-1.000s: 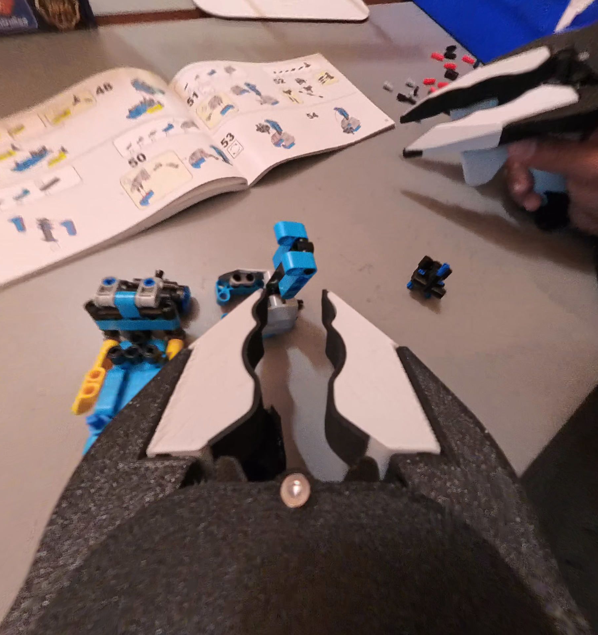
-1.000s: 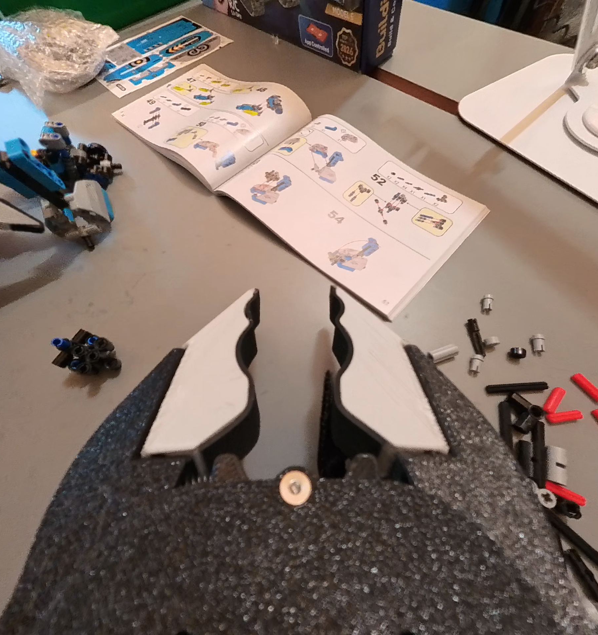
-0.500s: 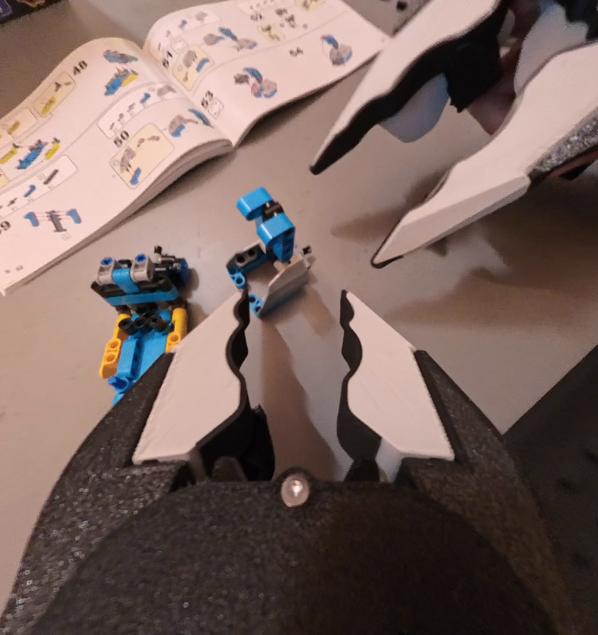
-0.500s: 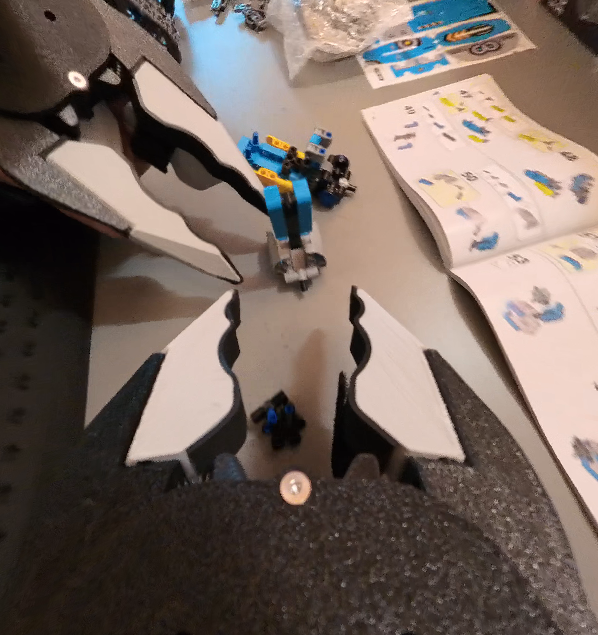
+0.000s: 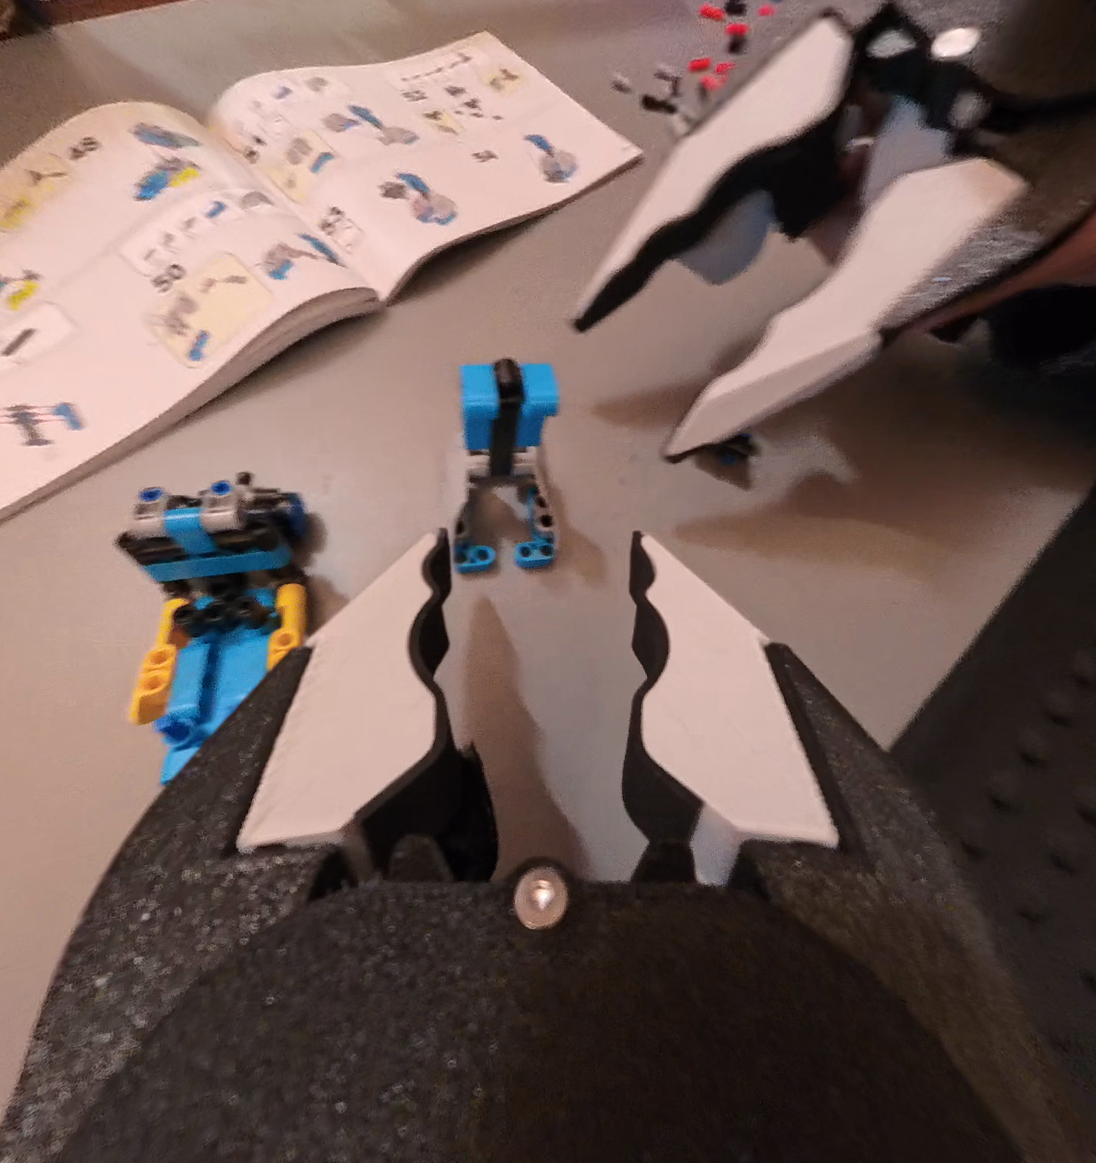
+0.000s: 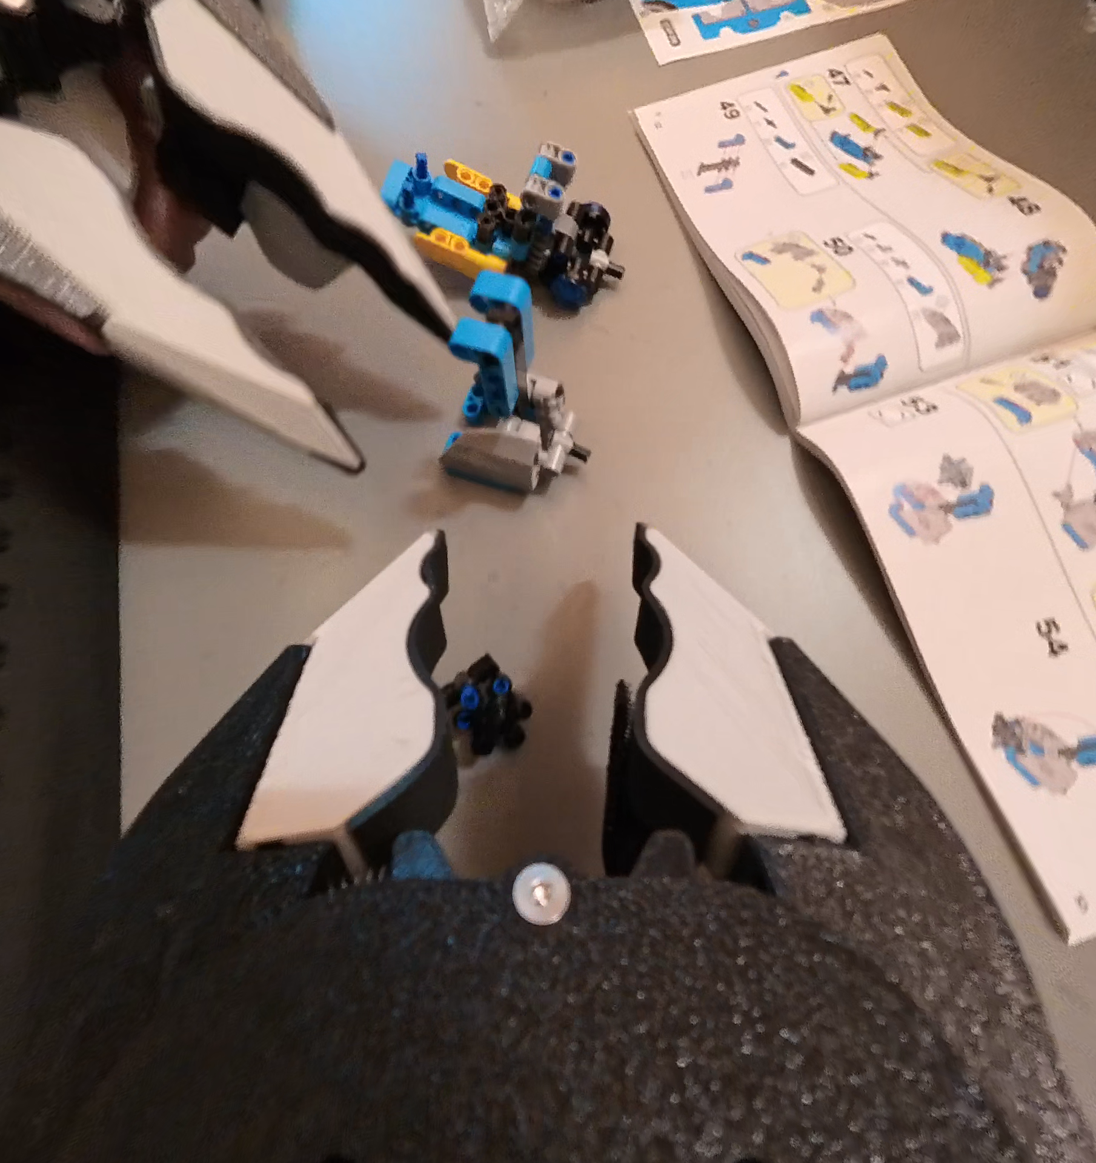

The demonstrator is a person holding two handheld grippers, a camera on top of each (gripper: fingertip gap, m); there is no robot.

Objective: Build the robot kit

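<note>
My left gripper [image 5: 539, 541] is open and empty, low over the grey table. Just past its tips stands a small blue and grey brick assembly [image 5: 506, 466], which also shows in the right wrist view [image 6: 507, 403]. My right gripper [image 6: 539, 535] is open, and a small black and blue piece [image 6: 487, 711] lies on the table between its fingers, near the left one, untouched. The right gripper also shows in the left wrist view [image 5: 627, 390], over that piece [image 5: 733, 448]. The left gripper shows at the upper left of the right wrist view [image 6: 400, 396].
A larger blue, yellow and black brick build [image 5: 211, 598] lies left of my left gripper, also in the right wrist view [image 6: 507, 220]. An open instruction booklet [image 5: 230, 207] lies behind, on the right in the right wrist view [image 6: 910, 377]. Loose red and black parts [image 5: 696, 69] lie far right. A dark mat [image 5: 1036, 724] borders the table.
The small assembly has turned and now stands upright facing my left gripper. My right gripper has swung over from the parts pile and come down around the small black and blue piece.
</note>
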